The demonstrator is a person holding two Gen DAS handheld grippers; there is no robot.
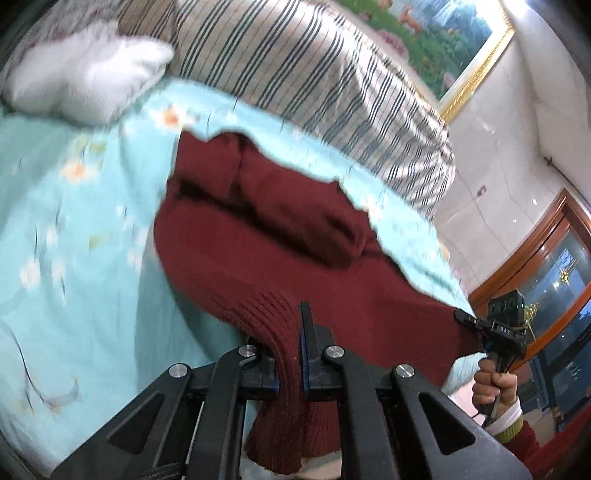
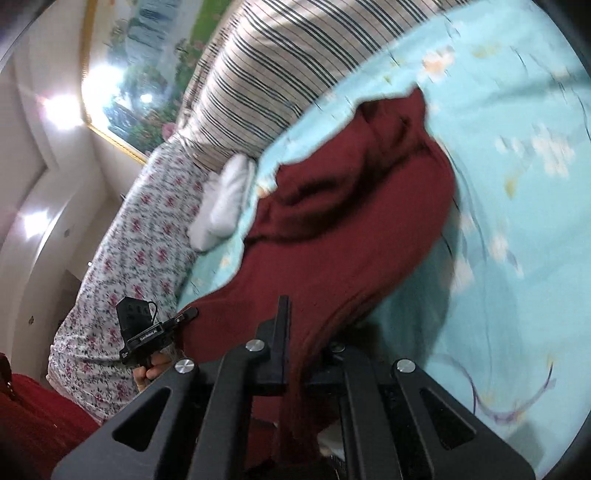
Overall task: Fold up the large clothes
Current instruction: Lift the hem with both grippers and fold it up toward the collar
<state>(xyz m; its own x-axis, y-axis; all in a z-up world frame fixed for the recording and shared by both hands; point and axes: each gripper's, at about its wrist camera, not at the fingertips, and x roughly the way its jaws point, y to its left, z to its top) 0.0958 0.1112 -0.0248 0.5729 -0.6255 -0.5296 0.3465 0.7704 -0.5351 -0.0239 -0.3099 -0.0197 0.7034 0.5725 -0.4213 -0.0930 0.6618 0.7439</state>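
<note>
From the left wrist camera, the left claw (image 1: 291,354) was clamped tight on the ribbed hem of the dark red sweater (image 1: 258,236), the knit bunched up between its two black fingers and hanging down below them. The rest of the sweater trailed away across the bed, lying on the light blue flowered sheet (image 1: 74,229), with a folded-over sleeve forming a thick ridge across its middle. Off to the right, the right claw (image 1: 466,318) was pinching the sweater's far edge, a hand (image 1: 493,384) in a white cuff wrapped around its handle. Behind the sweater sat a striped pillow (image 1: 314,85) and a white cloth (image 1: 88,70) at the upper left, all of it smeared by blur. A gold-framed picture (image 1: 436,33) hung on the wall.

Over to the right wrist camera: the right claw (image 2: 295,332) was closed on the sweater (image 2: 351,221) too, red knit drawn up between its fingers and draping down past them. The sweater stretched away on the blue sheet (image 2: 517,221). At lower left, the left claw (image 2: 186,314) gripped the opposite edge of the hem. A flowered quilt (image 2: 122,266) lay beyond it, with the white cloth (image 2: 225,203) and striped pillow (image 2: 258,74) further back.
</note>
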